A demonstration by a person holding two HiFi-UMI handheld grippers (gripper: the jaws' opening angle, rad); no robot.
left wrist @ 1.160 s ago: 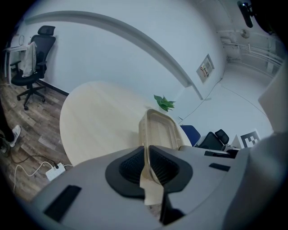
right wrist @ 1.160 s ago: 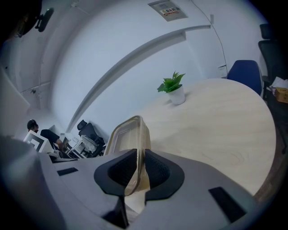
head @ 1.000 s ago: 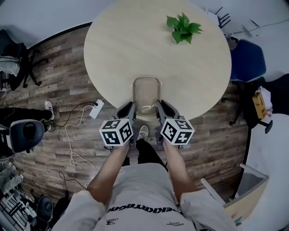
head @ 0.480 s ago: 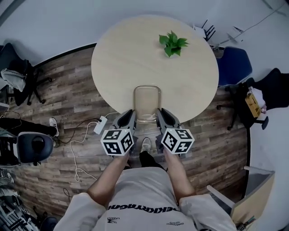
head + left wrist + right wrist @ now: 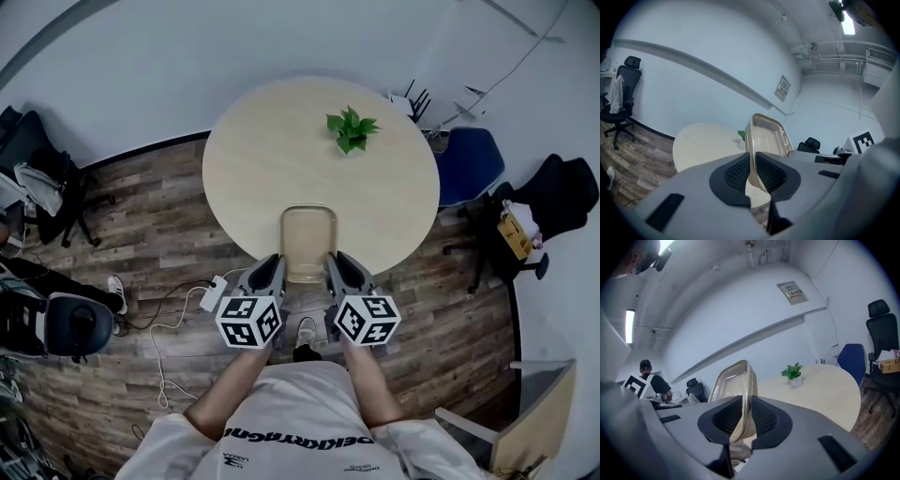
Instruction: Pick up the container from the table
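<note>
Above the table (image 5: 272, 150), the left gripper (image 5: 270, 270) and right gripper (image 5: 337, 268) each pinch the container (image 5: 307, 239) by its rim; uneven lifting could twist it free.

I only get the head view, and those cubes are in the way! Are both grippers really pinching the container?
Observer: The left gripper view shows the left gripper clamped on the container, with the rim squeezed between its pads.
Operator: And the other one?
Observer: In the right gripper view, the right gripper has the opposite rim between its pads and they press on it, though its jaws are opening a little.
Operator: Is anybody else in the room?
Observer: Yes. The right gripper view shows a person in a dark top, far off past the container.
</note>
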